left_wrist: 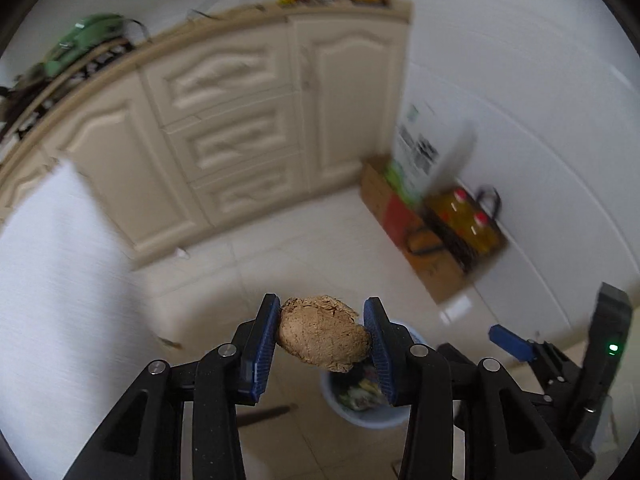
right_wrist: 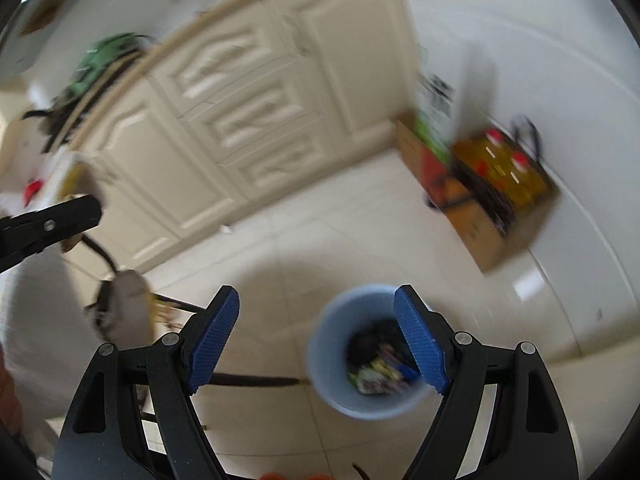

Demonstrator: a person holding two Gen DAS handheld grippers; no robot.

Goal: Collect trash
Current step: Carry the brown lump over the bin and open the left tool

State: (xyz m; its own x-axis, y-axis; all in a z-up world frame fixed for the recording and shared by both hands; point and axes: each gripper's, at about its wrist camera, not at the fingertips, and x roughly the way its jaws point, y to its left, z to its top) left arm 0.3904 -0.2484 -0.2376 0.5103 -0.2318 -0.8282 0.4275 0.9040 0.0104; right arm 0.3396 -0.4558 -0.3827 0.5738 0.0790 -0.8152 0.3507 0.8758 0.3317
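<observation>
One brown lump (left_wrist: pixel 323 333) clamped in left tool (left_wrist: pixel 323 336), one blue bin (right_wrist: pixel 366 354)

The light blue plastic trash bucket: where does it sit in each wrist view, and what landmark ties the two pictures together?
Left wrist view: the light blue plastic trash bucket is at bottom centre, partly hidden behind the left gripper and its brown crumpled lump.
Right wrist view: lower centre-right, open top showing trash, behind the right gripper's right finger.
Shared landmark: the cream panelled cabinet beyond.
</observation>
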